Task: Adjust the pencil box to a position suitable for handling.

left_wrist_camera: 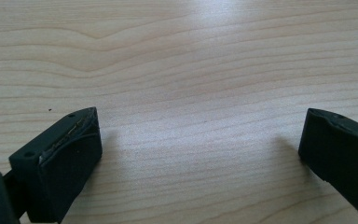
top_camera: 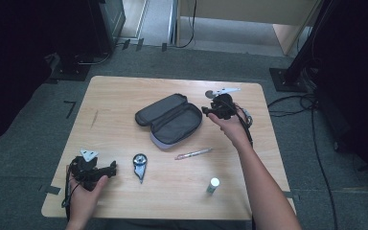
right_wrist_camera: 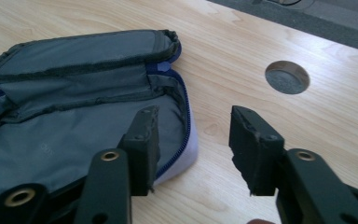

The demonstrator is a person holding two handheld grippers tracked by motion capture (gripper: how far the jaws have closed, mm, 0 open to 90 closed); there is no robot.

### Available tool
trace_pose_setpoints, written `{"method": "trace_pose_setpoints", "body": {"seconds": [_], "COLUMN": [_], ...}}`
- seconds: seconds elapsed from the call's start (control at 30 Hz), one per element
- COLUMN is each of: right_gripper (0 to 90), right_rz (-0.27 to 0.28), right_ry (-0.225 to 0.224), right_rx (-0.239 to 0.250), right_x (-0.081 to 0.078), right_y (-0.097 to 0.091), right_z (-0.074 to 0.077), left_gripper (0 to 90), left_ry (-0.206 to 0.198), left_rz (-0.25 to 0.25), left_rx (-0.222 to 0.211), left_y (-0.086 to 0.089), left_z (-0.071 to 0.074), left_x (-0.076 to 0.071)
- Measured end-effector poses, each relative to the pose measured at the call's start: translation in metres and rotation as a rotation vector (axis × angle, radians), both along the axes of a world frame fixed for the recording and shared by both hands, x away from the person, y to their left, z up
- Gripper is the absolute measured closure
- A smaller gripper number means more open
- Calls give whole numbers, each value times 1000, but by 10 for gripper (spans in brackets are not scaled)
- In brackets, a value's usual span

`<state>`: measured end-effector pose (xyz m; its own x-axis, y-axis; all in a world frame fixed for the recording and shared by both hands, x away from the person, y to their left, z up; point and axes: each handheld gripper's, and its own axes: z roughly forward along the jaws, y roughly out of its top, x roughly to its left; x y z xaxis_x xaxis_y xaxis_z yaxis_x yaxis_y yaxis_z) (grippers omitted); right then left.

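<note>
**Right gripper at the rim of the open pencil case**

The open grey fabric pencil case (top_camera: 169, 119) lay just past the centre of the light wooden table (top_camera: 120, 96). At its 3 o'clock edge hovered the right gripper (right_wrist_camera: 193, 140), jaws partly spread with nothing pinched; one jaw hung over the case's zipped rim, the other over bare wood. At the table's 8 o'clock corner, the left gripper (left_wrist_camera: 200, 140) rested with jaws spread wide over bare wood.

Recording lab: wooden table (top_camera: 124, 96), grey carpet (top_camera: 24, 143), stand bases (top_camera: 287, 76), floor cables (top_camera: 316, 139).
</note>
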<state>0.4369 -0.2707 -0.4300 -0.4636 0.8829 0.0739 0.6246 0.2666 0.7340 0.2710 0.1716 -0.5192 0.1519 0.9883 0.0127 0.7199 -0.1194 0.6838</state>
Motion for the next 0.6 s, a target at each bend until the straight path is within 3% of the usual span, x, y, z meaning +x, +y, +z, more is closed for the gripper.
{"method": "trace_pose_setpoints", "body": {"seconds": [0.13,0.27,0.43,0.6], "right_gripper": [569,569,587,616], "right_rz": [31,49,38,53], "right_ry": [8,22,24,34], "right_rx": [-46,-56,-33,-59], "right_x": [13,21,29,39], "right_y": [9,14,18,19], "right_z": [-10,-15,-21,-31], "left_gripper": [0,0,0,0], "left_ry": [0,0,-1,0], "left_rz": [-4,-4,-10,-13], "left_rx": [-1,-1,-1,-2], "left_y": [0,0,0,-1], "left_z": [0,0,0,0], "left_x": [0,0,0,0]}}
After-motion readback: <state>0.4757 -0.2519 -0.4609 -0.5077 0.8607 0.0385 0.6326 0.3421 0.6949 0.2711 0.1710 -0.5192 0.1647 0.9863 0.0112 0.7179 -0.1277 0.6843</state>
